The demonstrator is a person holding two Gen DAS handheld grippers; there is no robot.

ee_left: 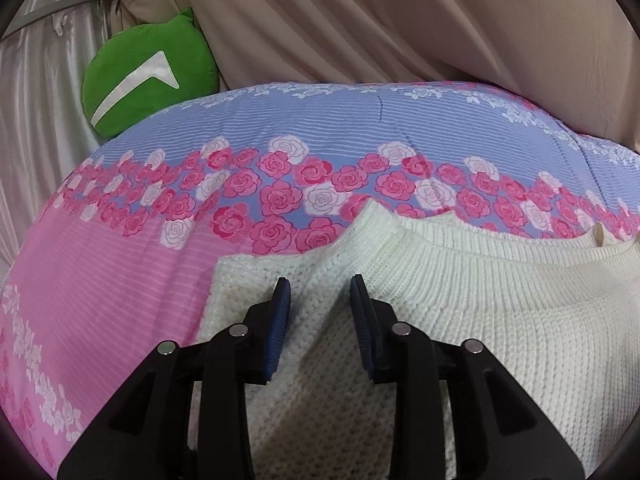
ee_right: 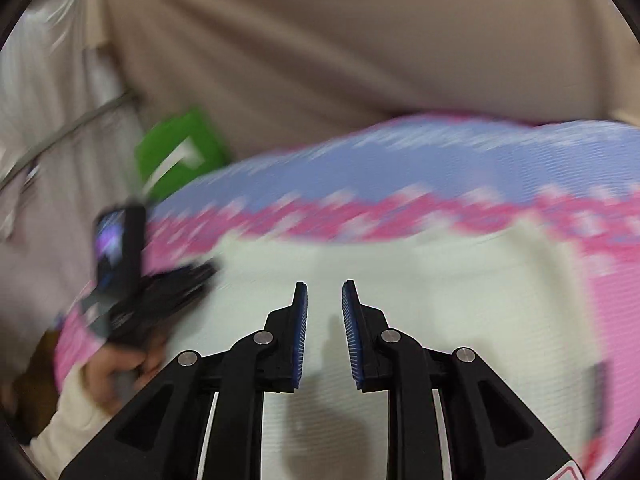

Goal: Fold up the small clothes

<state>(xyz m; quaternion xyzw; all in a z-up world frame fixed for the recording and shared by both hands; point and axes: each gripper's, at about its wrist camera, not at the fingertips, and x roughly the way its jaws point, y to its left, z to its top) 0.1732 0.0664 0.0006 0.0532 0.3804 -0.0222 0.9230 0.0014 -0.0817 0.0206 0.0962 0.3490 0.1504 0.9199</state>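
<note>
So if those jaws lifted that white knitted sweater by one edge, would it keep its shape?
Probably not. The white knitted sweater already lies in soft folds on the floral bedspread, so it would likely droop. Its chunky ribbed knit probably grips well rather than slipping.

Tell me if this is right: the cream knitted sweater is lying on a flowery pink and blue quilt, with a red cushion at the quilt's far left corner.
Not quite: the cushion is green, not red, as the left wrist view shows. The cream knitted sweater does lie on the flowery pink and blue quilt.
</note>
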